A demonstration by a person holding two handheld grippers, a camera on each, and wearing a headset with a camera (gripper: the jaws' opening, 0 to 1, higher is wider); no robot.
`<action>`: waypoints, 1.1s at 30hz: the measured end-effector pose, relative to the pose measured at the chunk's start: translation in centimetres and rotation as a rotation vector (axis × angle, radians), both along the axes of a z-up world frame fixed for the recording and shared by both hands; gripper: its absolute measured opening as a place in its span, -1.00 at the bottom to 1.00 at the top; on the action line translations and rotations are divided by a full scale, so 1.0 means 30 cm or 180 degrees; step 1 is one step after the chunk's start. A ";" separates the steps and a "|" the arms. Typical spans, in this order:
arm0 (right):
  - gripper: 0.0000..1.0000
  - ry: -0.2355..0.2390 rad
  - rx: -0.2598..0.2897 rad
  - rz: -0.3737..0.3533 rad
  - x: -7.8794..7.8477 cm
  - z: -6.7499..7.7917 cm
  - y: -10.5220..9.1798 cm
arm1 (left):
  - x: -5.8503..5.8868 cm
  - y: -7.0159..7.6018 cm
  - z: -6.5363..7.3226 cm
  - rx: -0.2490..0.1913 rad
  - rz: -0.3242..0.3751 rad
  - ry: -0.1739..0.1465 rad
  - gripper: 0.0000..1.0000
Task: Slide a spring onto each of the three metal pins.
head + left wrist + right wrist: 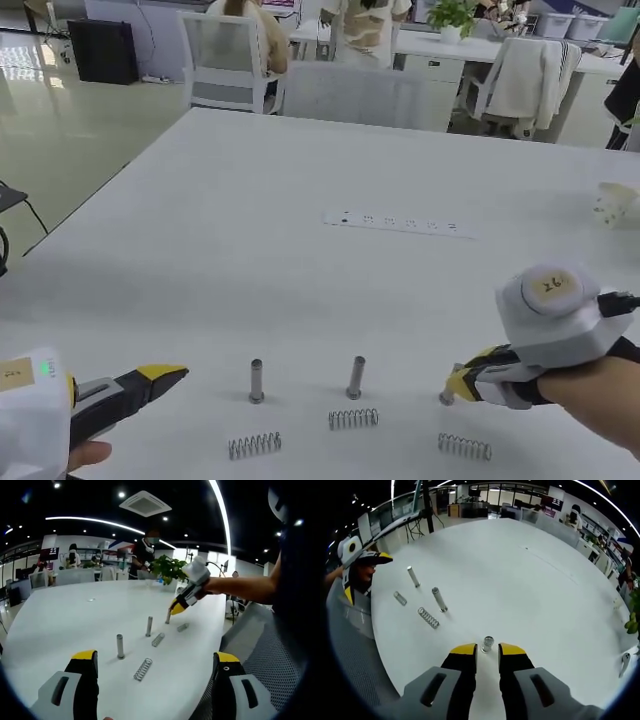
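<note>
Pins [256, 381] stand upright, springs [254, 445] lie flat; left tongs [155, 656] gape empty, right tongs [488, 649] barely parted by one pin [487, 643].

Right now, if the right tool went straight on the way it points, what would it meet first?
Most likely the short upright silver metal pin: it stands just ahead of the right tool, in line with the gap between its yellow tips. Beyond it lies the white table top.

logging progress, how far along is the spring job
Done: nothing; the three springs lie on the table before bare pins. In hand: nothing held; right gripper open at the right pin, left gripper open. Left: all three.
</note>
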State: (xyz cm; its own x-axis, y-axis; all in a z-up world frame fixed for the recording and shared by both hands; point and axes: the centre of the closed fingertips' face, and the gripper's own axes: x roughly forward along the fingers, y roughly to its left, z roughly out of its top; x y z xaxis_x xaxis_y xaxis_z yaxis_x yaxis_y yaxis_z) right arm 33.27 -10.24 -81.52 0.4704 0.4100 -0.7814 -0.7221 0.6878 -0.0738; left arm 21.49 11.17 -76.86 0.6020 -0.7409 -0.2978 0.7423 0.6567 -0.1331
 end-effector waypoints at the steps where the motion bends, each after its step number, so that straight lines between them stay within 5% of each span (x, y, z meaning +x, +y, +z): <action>1: -0.71 0.0001 -0.0002 -0.0002 -0.002 -0.001 -0.003 | 0.000 0.000 0.000 0.0001 0.0000 0.0000 0.85; 21: -0.69 0.0000 0.0033 0.0096 -0.067 0.022 -0.039 | -0.004 -0.003 0.002 0.0012 -0.0020 0.0007 0.84; 33: -0.69 0.0146 0.0005 0.0314 -0.138 -0.026 -0.047 | -0.009 -0.006 0.003 0.0009 -0.0022 0.0013 0.83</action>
